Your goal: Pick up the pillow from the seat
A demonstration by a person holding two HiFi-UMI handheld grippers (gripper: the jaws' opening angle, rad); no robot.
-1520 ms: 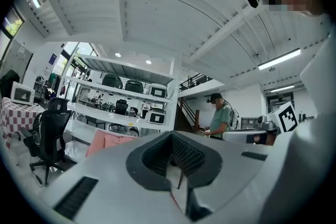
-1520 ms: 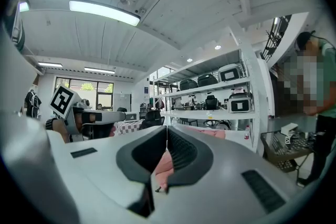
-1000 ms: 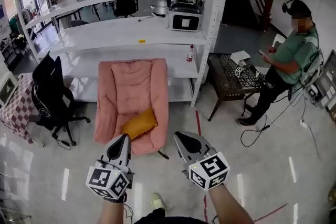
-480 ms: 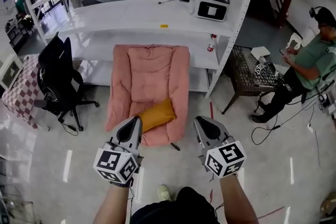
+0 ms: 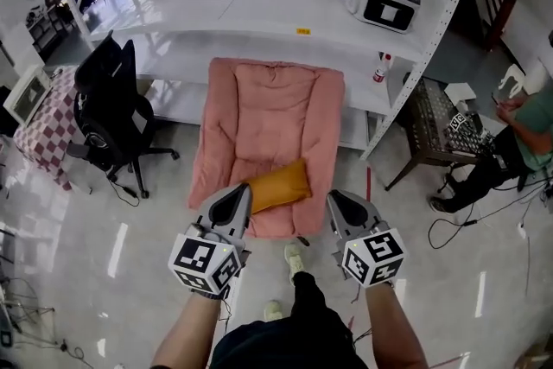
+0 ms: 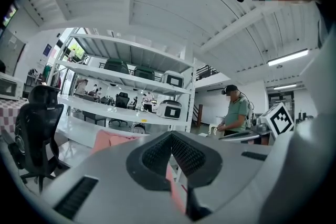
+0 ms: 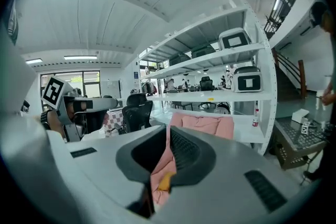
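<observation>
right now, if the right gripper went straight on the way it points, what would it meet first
The right gripper would probably meet the pink seat first, near its front edge beside the orange pillow; depth is unclear.

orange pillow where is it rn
Head view, centre: the orange pillow lies across the front of the pink seat, just beyond the left claw.

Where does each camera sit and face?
Head view: person's head, steeply down on pink seat, orange pillow; forearms, left claw, right claw show.
Left gripper view: on left claw, facing shelving; its shut jaws show.
Right gripper view: on right claw, facing seat; shut jaws show.
All share the pink seat.
</observation>
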